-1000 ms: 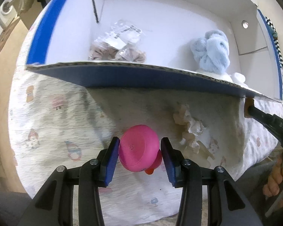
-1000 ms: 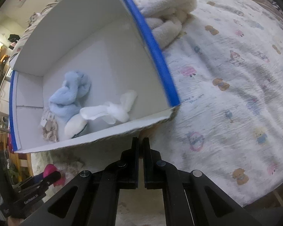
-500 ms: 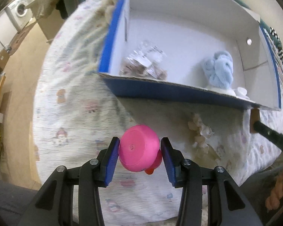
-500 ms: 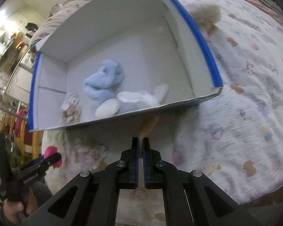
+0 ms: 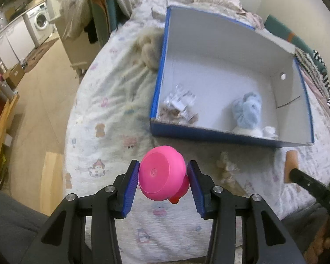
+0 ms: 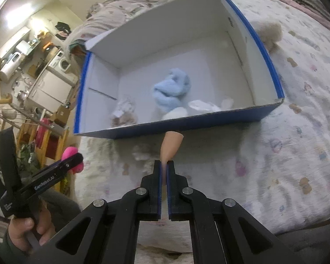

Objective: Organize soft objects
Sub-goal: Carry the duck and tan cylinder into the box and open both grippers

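**Q:** What does each tool carry above the bed?

**A:** Nearest the left wrist camera, the left tool (image 5: 163,177) is clamped on a pink rubber duck (image 5: 162,175), turned base toward the lens with its orange beak peeking out below. Both blue pads bear on its rounded flanks. By the look of it the toy is light, hollow and springy, and its smooth skin could squirt out of a hard pinch, so a hold across the widest part of the body, as here, seems soundest. The right tool (image 6: 164,165) is clenched on a thin tan sheet (image 6: 170,146), perhaps a soft pad or slip of leather. It is gripped by its near edge and stands up stiffly enough to hold its shape, and it probably weighs almost nothing.

**Q:** How are the hands posed?

**A:** Both tools slope steeply down toward the bedspread (image 5: 112,101), side by side short of the box. The person's left hand (image 6: 30,226) wraps its tool's grip at lower left.

**Q:** And beyond?

**A:** A crumpled pale scrap (image 5: 227,169) lies on the spread just before the blue-and-white cardboard box (image 6: 272,72). Inside are a packet in clear wrap (image 5: 180,103) at left, a light-blue fluffy bundle (image 6: 172,90) mid-floor and white soft pieces (image 6: 200,106) against the near wall. A beige plush (image 6: 270,32) lies outside, against the box's far right side.
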Demonstrator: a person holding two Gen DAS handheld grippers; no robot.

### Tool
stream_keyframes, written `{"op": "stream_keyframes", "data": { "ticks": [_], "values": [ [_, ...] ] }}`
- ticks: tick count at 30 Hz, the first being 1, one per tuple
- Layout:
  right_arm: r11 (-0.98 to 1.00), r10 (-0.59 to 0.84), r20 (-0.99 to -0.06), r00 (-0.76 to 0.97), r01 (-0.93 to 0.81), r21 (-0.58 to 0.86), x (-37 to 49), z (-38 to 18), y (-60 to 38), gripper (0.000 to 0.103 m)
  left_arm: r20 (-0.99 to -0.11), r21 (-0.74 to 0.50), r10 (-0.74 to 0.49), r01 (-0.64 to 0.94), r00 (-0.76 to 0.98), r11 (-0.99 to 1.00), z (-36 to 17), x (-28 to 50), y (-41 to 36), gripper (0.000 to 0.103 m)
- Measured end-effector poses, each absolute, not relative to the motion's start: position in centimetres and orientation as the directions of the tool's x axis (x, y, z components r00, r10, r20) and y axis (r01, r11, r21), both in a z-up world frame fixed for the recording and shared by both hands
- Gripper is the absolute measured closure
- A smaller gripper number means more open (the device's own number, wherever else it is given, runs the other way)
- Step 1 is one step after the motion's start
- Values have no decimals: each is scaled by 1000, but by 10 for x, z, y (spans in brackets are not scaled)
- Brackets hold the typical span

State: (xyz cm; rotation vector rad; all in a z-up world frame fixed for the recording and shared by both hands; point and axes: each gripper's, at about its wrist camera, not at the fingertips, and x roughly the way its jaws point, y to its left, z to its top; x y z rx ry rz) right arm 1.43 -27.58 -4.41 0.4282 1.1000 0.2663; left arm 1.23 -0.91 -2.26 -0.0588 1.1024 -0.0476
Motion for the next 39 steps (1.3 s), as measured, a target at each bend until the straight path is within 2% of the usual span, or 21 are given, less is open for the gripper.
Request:
{"op": "stream_keyframes", "data": {
  "ticks": [10, 24, 33, 39],
  "values": [
    [870, 458, -742, 490, -78, 486, 24, -9, -262, 98, -839, -56, -84, 68, 538, 996, 16, 38, -42, 62],
    [889, 432, -723, 539, -121, 441, 72, 18, -264, 98, -819, -32, -91, 112, 567, 993, 31, 91, -65, 62],
    [898, 404, -716, 570, -99, 428, 104, 6, -275, 98, -816, -10, -91, 143, 570, 990, 17, 120, -86, 62],
    [877, 427, -723, 544, -52, 478, 116, -17, -282, 98, -828, -18, -94, 141, 553, 990, -9, 136, -93, 62]
  ]
}}
